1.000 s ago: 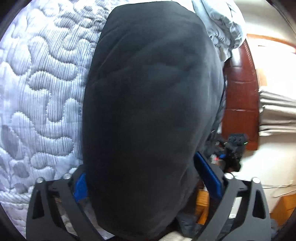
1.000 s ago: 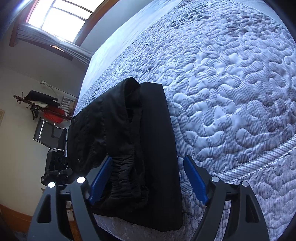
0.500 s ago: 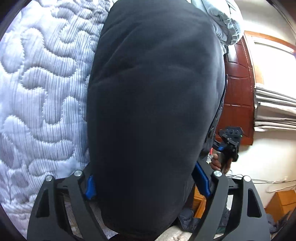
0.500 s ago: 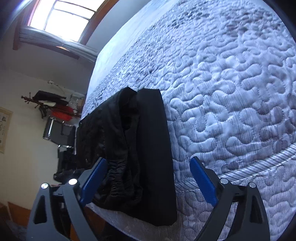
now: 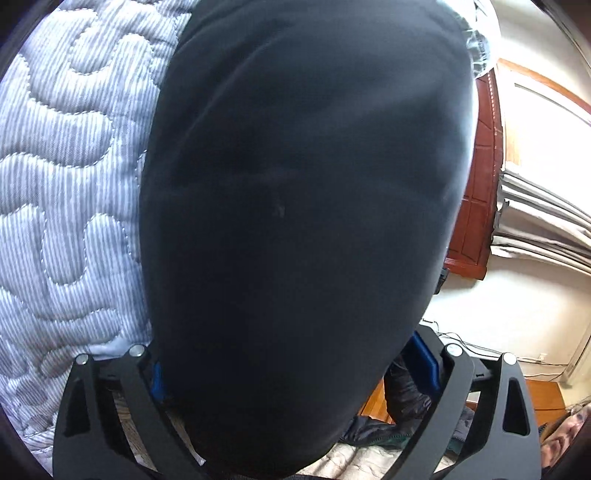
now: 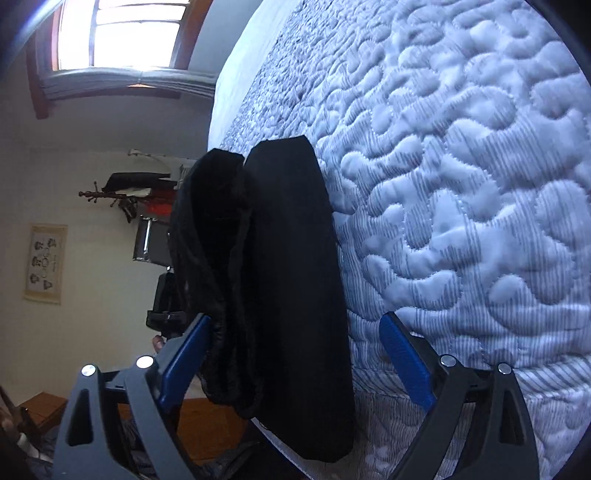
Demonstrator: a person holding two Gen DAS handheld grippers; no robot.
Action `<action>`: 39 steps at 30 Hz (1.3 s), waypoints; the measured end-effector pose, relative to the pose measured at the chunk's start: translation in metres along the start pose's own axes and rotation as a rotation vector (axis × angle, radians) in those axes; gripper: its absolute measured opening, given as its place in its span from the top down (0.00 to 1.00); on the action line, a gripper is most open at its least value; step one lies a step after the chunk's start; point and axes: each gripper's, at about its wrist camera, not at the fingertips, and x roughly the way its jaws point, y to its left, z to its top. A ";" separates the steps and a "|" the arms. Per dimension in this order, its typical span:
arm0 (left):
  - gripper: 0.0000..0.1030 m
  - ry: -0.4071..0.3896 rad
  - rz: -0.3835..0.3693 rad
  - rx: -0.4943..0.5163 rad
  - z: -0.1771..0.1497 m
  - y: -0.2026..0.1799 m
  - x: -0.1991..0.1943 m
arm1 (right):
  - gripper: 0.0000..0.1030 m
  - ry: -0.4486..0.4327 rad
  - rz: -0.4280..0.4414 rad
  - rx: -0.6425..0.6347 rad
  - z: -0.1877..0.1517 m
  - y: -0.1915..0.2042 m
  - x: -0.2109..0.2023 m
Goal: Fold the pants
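Observation:
Black pants [image 5: 295, 221] lie folded lengthwise on the quilted bed [image 5: 66, 184] and fill most of the left wrist view. My left gripper [image 5: 288, 350] straddles their near end. Its jaws are opening, and the right blue pad [image 5: 424, 362] stands clear of the cloth. In the right wrist view the pants [image 6: 295, 258] lie along the mattress edge, with the gathered waistband [image 6: 210, 258] on the left and the near end hanging over the side. My right gripper [image 6: 295, 321] is open wide around that end, its pads not pressing.
Pale quilted bedding [image 6: 461, 184] spreads to the right of the pants. A crumpled grey cloth [image 5: 476, 48] lies beyond their far end. A red-brown wooden panel [image 5: 480, 184] and curtains [image 5: 535, 221] stand past the bed. A window [image 6: 122, 33] and coat rack [image 6: 122, 195] are off the left side.
Both grippers have sunk toward the bed edge and the pants loom larger. The right jaws have spread wider. The left jaws narrowed, then widened again.

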 end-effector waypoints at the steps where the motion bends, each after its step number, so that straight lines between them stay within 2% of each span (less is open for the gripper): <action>1: 0.08 0.005 0.008 0.002 0.000 -0.001 0.000 | 0.09 0.007 0.006 -0.004 0.000 0.000 0.001; 4: 0.06 0.012 0.040 0.009 0.002 -0.007 0.004 | 0.07 0.049 0.047 -0.022 0.001 0.003 0.008; 8: 0.03 0.019 0.083 0.021 0.004 -0.015 0.009 | 0.03 0.105 0.046 -0.052 0.003 0.010 0.021; 15: 0.03 0.025 0.096 -0.018 0.013 -0.013 0.017 | 0.03 0.131 0.054 -0.053 0.010 0.016 0.039; 20: 0.03 0.007 0.088 -0.017 0.014 -0.030 0.028 | 0.03 0.113 0.054 -0.075 0.004 0.021 0.039; 26: 0.04 -0.006 0.063 -0.025 0.009 -0.023 0.022 | 0.08 0.097 0.034 -0.089 0.000 0.024 0.039; 36: 0.04 -0.012 0.062 -0.029 0.008 -0.007 0.014 | 0.07 0.088 0.018 -0.076 0.004 0.026 0.043; 39: 0.04 -0.018 0.059 -0.023 0.007 -0.013 0.014 | 0.12 0.079 -0.001 -0.096 0.001 0.033 0.046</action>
